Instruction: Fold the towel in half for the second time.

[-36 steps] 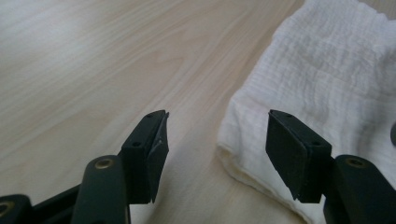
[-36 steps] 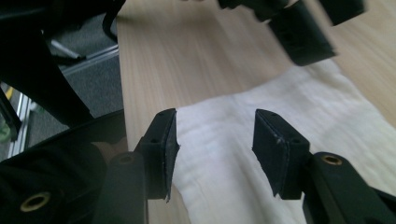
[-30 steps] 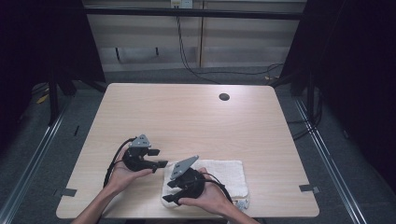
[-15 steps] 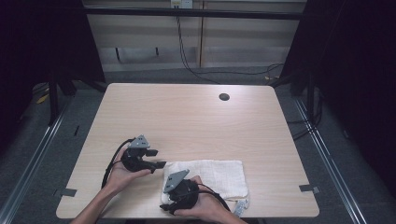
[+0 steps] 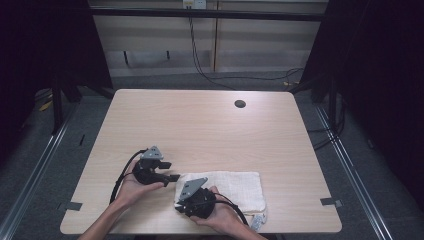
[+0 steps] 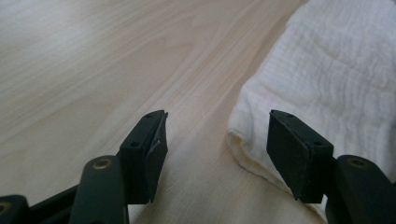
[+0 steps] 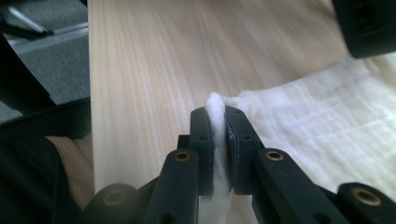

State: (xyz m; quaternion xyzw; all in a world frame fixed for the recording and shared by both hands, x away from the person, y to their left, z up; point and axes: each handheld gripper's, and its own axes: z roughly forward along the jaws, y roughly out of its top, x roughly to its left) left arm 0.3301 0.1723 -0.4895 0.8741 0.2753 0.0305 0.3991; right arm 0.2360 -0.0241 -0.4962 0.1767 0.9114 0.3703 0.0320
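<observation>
In the right gripper view, the right gripper (image 7: pixel 218 154) has just closed its black jaws on a pinched-up ridge of the white, waffle-textured cotton towel (image 7: pixel 322 135), and the fabric bulges above the pads. The left gripper (image 6: pixel 217 154) stands wide open with nothing between its pads; the towel's rounded corner lies just in front of its right-hand jaw, not yet touched.

From above, the towel (image 5: pixel 235 186) lies flat near the front edge of the pale wooden table (image 5: pixel 200 125), right of centre, with both grippers at its left end.

So, as I judge it, one corner is secured and the other remains to be gripped; any lifting, folding or spreading is left to do.
</observation>
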